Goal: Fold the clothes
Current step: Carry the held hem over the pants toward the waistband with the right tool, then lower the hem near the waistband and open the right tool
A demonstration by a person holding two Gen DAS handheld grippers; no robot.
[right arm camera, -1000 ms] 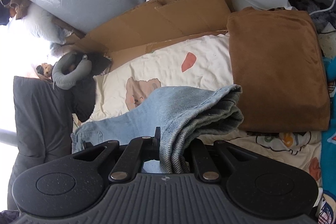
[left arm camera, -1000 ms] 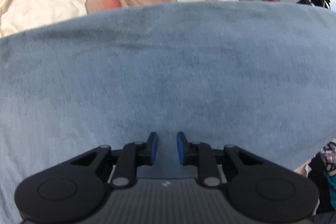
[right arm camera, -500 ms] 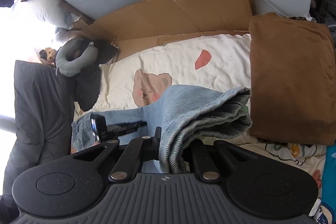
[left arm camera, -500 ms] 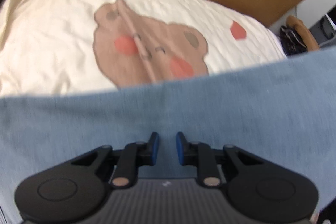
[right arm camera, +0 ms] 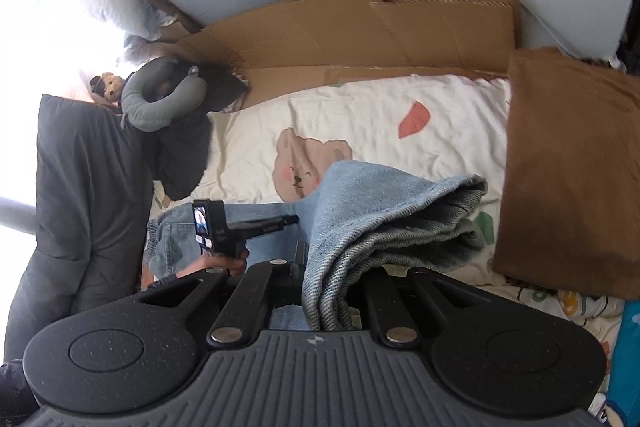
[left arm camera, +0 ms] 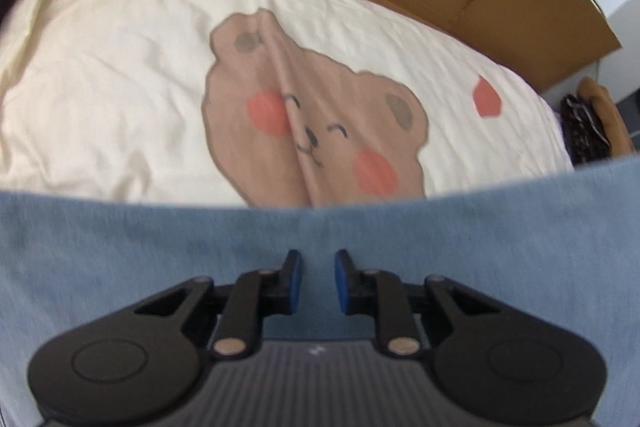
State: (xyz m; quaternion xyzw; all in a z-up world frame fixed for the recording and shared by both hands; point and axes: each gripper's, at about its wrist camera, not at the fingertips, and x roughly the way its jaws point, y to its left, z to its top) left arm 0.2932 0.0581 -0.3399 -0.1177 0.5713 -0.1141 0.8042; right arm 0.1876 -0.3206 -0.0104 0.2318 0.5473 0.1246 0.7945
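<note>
1. Our left gripper [left arm camera: 317, 281] fingers [left arm camera: 293, 277] stand parted over the jeans [left arm camera: 160, 259]; our right gripper [right arm camera: 332, 283] fingers clench a bunched fold of them.
2. The jeans lie on the bed's cream bear-print sheet [left arm camera: 120, 75].
3. Left to right in the right wrist view: grey neck pillow [right arm camera: 160, 103], cardboard [right arm camera: 360, 23], brown folded cloth [right arm camera: 568, 167].

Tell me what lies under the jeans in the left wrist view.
The cream bear-print sheet shows beyond the jeans and runs under their edge, which cuts off the bear's chin. What lies further beneath is covered.
</note>
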